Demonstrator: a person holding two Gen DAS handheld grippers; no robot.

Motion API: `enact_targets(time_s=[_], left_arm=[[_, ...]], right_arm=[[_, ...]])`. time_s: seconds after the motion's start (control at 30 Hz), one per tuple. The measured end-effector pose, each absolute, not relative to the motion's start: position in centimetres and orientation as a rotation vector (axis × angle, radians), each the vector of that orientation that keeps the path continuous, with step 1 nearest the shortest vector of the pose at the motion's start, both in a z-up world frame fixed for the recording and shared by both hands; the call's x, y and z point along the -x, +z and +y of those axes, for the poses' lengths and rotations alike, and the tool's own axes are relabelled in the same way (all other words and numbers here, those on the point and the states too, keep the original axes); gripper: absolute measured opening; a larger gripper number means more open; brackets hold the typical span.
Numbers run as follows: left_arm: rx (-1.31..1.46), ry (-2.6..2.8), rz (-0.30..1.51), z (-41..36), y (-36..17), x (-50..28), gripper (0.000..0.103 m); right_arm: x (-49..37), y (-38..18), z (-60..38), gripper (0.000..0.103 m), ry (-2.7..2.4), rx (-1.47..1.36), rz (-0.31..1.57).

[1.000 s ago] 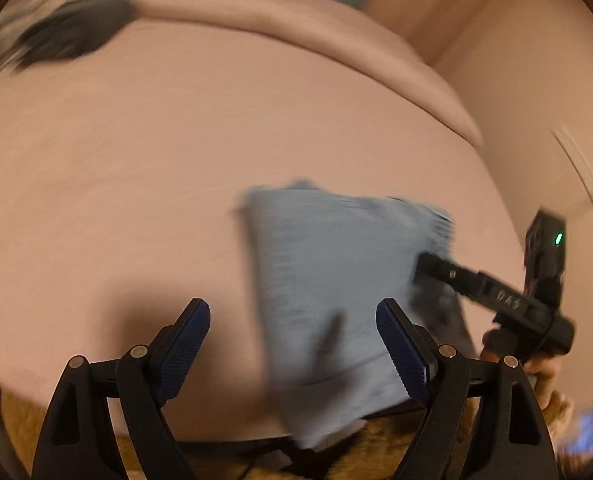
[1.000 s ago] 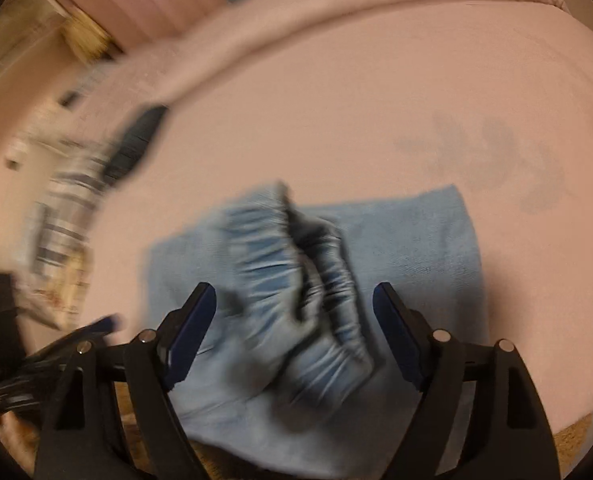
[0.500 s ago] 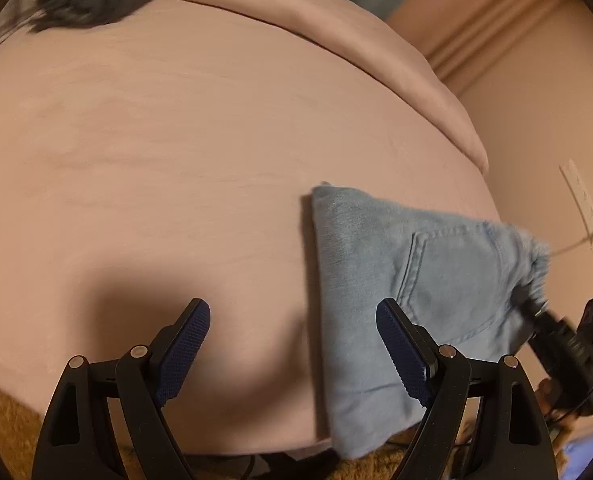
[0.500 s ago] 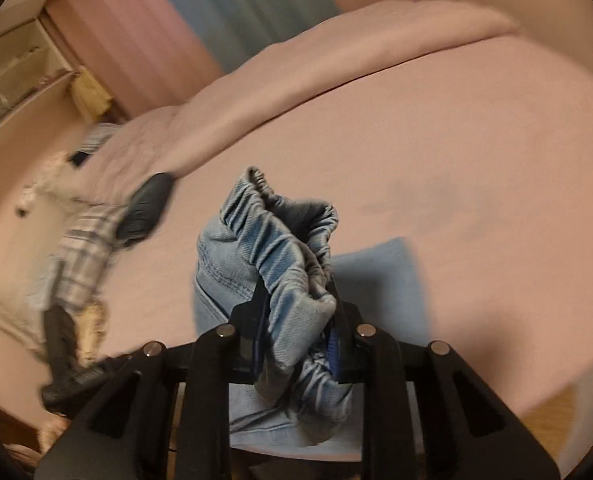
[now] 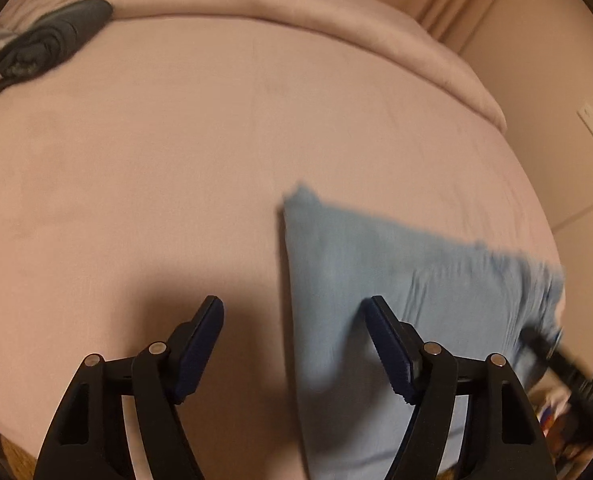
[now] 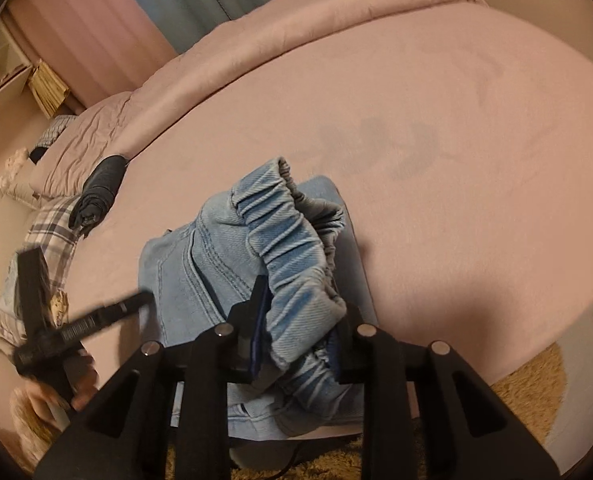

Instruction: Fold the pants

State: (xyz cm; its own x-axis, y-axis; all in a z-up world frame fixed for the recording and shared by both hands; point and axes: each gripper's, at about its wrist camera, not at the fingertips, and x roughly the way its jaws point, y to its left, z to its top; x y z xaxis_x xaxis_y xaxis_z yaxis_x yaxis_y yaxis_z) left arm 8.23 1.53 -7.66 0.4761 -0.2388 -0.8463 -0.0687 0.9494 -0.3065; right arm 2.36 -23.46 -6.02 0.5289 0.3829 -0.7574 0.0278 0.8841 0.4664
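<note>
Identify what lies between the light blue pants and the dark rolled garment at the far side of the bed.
Only bare pink bedcover separates the pants from the dark rolled garment; the left wrist view shows this best.

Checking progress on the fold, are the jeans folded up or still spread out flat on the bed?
Folded, not spread. The jeans form a compact layered rectangle on the bed, and the right gripper is shut on their bunched elastic waistband, lifting it.

Both wrist cameras look down from close above the bed's [image 5: 200, 152] near edge; both views share the folded jeans [image 5: 360, 264] [image 6: 200, 256] there.
</note>
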Motion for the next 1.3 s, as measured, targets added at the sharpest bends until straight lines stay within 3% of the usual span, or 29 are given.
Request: enact_targets(time_s=[0.13,0.4,0.47,0.57,0.63,0.7,0.87,1.0,1.1,1.17,1.3], left_arm=[[0.270,-0.107,1.113,1.0,-9.7,-11.4,0.069],[0.317,-0.160,1.117,1.8,-10.8,-11.5,0.069],[0.322,-0.148,1.116,2.2,-10.2,-10.7,0.066],[0.367,-0.224,1.140,1.5,-8.8,-8.1,0.054],[0.383,-0.290,1.137,1.2,-8.5,-6.5,0.053],[0.396,-0.314,1.164,0.8,-8.7,-4.6,0.053],[0.437,-0.318,1.205,0.9,-10.2,-1.7,0.053],[0.477,-0.317,1.204,1.2,-10.0,-1.5,0.053],[0.458,-0.320,1.199,0.9,-10.3,-1.2,0.053],[0.477,-0.335,1.198,0.7,-10.4,-0.8,0.043],[0.478,-0.332,1.169,0.7,-10.7,-0.2,0.037]], right_arm=[[-2.4,-9.3,-23.0,0.028,0.164,-0.427,1.052],[-2.8,-9.3,-23.4,0.031,0.160,-0.435,1.051],[-2.7,-9.3,-23.2,0.032,0.154,-0.436,1.048],[-2.2,-9.0,-24.2,0.036,0.153,-0.432,1.044],[-2.1,-8.8,-24.3,0.041,0.150,-0.416,1.048],[-2.2,-8.6,-24.3,0.056,0.121,-0.388,1.060],[-2.5,-6.6,-24.0,0.056,0.084,-0.316,1.048],[-2.8,-3.0,-23.0,0.067,0.078,-0.215,0.959],[-3.9,-1.2,-21.4,0.069,0.198,-0.211,0.925],[-5.2,-1.0,-19.6,0.069,0.311,-0.224,0.951],[-8.8,-2.5,-13.8,0.068,0.543,-0.211,1.052]])
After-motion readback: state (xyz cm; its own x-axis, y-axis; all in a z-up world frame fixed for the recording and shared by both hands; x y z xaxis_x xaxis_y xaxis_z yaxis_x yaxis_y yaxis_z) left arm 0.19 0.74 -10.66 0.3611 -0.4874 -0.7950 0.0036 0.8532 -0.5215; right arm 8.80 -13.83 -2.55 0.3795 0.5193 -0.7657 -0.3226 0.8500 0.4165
